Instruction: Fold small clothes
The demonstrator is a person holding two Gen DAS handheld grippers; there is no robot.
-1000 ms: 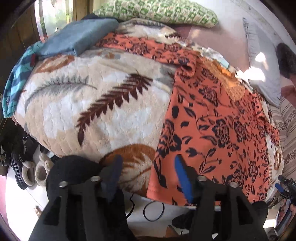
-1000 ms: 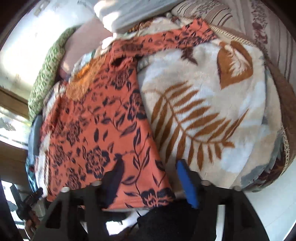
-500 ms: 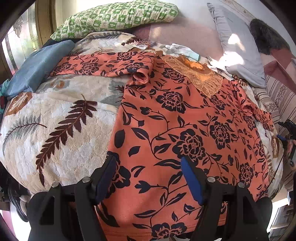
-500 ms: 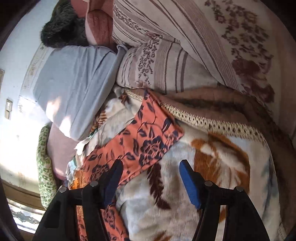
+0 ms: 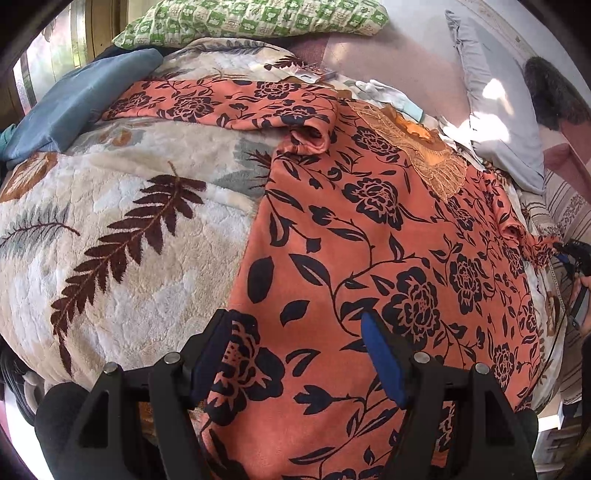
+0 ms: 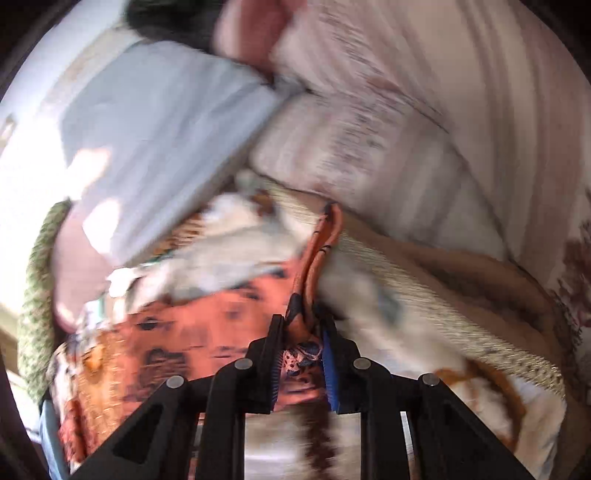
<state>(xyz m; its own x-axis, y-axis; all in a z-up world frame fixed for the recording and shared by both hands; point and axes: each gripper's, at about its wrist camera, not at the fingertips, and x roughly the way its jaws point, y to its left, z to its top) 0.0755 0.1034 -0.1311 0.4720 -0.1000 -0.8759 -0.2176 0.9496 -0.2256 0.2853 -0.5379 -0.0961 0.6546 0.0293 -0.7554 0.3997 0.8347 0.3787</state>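
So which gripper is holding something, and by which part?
The right gripper, its jaws closing, pinches the orange floral top by the end of a sleeve. The left gripper is open, holding nothing.

Bed under a cream leaf-print blanket (image 5: pixel 122 258), orange floral top (image 5: pixel 369 258) spread across it, green checked pillow (image 5: pixel 258 18) and grey pillow (image 5: pixel 495 122) along its far edge

Left claw (image 5: pixel 295 354) spread wide — right claw (image 6: pixel 303 334) closing, pinching cloth.

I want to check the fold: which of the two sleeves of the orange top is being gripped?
The sleeve nearest the striped cushion: the right gripper is closing on it. The other sleeve lies flat near the blue cloth, untouched.
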